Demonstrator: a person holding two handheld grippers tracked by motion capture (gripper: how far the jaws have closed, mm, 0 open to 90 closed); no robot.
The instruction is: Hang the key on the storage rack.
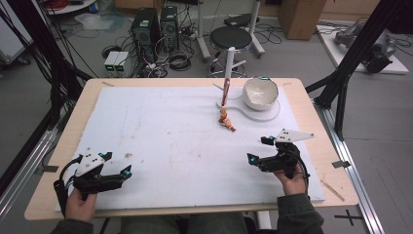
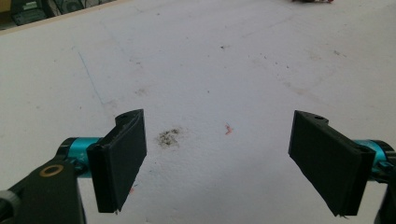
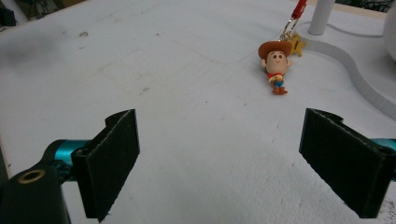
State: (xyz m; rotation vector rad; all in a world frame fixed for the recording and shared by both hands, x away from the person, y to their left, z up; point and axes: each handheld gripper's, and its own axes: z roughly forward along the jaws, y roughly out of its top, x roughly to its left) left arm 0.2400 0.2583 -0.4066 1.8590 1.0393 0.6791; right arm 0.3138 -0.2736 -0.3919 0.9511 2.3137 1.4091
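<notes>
High view first: a wooden table (image 1: 302,95) with a big white mat (image 1: 170,141) covering most of it. Lower left of the frame, the left gripper (image 1: 127,170) sits low over the mat's near edge, held by the person's left hand (image 1: 80,204); its jaws look spread, nothing between them. Lower right, the right gripper (image 1: 258,150) is held by the right hand (image 1: 292,184), jaws also apart and empty, pointing toward the upper left. In the upper middle-right of the frame there's a little cowboy figure keychain (image 1: 225,118) lying on the mat, with a red strap (image 1: 225,92) running up from it to a white post (image 1: 229,73). The post stands on a flat white base (image 1: 265,116), and a white bowl (image 1: 260,92) sits on that same base, just right of the post. Behind the table: a black stool (image 1: 231,38) and two computer towers (image 1: 155,27) on the floor.

Left gripper view: both black pads (image 2: 120,161) are wide open at the bottom corners, bare mat in between, with a small dark smudge (image 2: 169,136) and a tiny red fleck (image 2: 228,129) on it.

Right gripper view: jaws wide again, empty. The cowboy figure sits upper right of the frame, well apart from the pads (image 3: 111,161), lying on its back, hat toward the post, a yellow star charm (image 3: 298,45) touching the hat.
</notes>
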